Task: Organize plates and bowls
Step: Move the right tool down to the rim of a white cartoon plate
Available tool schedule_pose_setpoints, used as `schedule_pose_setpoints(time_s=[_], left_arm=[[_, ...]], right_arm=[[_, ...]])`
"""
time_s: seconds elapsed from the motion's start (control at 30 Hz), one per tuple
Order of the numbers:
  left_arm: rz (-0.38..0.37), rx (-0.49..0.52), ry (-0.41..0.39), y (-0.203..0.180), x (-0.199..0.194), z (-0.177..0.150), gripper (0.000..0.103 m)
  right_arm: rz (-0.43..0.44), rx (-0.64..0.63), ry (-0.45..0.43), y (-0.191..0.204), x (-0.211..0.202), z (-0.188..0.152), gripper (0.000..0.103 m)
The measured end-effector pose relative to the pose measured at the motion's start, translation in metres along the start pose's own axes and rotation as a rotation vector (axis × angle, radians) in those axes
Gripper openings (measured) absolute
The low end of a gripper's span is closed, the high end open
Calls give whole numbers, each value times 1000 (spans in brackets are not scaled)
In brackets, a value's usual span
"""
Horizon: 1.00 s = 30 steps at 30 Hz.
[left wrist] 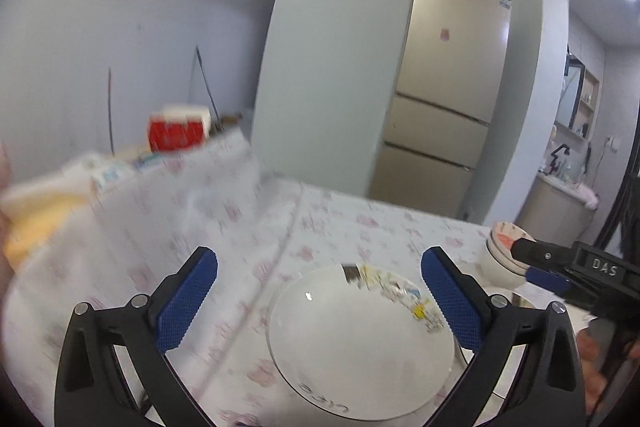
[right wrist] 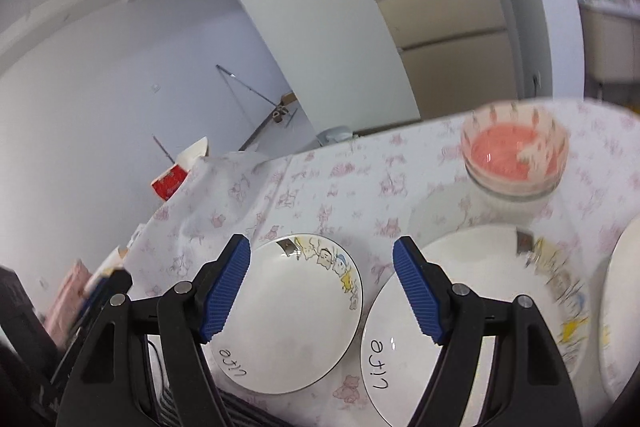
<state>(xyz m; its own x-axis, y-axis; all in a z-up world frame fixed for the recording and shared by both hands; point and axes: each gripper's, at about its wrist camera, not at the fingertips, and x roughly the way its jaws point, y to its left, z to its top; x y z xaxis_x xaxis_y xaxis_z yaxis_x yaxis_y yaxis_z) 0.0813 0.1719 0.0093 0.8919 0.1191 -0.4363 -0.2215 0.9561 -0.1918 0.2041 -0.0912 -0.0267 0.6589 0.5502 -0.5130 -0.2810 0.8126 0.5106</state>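
Left gripper (left wrist: 320,301), fingers wide and empty, hangs above the left cartoon plate (right wrist: 290,311) on the worktop (right wrist: 360,171), apparently lining up a pickup. Right of it, right gripper (right wrist: 322,291), fingers moderately open, empty. Right cartoon plate (right wrist: 492,311) adjoins; pink bowl (right wrist: 514,157) stacked beyond.

Bare tablecloth (left wrist: 168,267) left; plates (right wrist: 296,311) crowd right

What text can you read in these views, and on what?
"Life": left plate, near rim.
"Life": middle plate, near rim.
"DAS": body of right claw.
Blurred, unreadable: fridge badge and stickers, red box.
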Motion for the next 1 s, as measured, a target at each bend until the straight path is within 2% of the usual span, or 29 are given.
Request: schedule_pose_setpoints(time_s=[0.07,0.17,0.3,0.53,0.63,0.7,0.77,0.83,0.87,0.93,1.0], left_arm=[[2,-27,63,5,16,-7,103],[29,-31,112,10,30,-16,103],[89,-58,109,17,38,-26,103],[70,-102,175,27,51,-37,101],[47,-180,233,42,63,-40,89],[12,-279,270,58,68,-44,78],[4,-399,290,77,70,-49,72],[-24,-472,296,89,71,-52,69],[-36,-491,309,92,74,-53,69],[-45,-496,332,92,79,-55,59],[-57,-478,362,88,84,-57,53]], right_arm=[[1,19,21,-7,9,-2,71],[18,52,90,-17,27,-6,68],[49,82,185,-24,51,-17,57],[-41,-5,244,-13,78,-31,50],[-67,-31,274,-9,85,-31,47],[-97,-54,306,-5,92,-27,45],[-123,-98,330,1,98,-22,43],[-139,-129,367,5,105,-19,42],[-140,-141,385,7,108,-18,42],[-135,-169,427,11,116,-18,39],[-166,-200,431,13,120,-19,36]])
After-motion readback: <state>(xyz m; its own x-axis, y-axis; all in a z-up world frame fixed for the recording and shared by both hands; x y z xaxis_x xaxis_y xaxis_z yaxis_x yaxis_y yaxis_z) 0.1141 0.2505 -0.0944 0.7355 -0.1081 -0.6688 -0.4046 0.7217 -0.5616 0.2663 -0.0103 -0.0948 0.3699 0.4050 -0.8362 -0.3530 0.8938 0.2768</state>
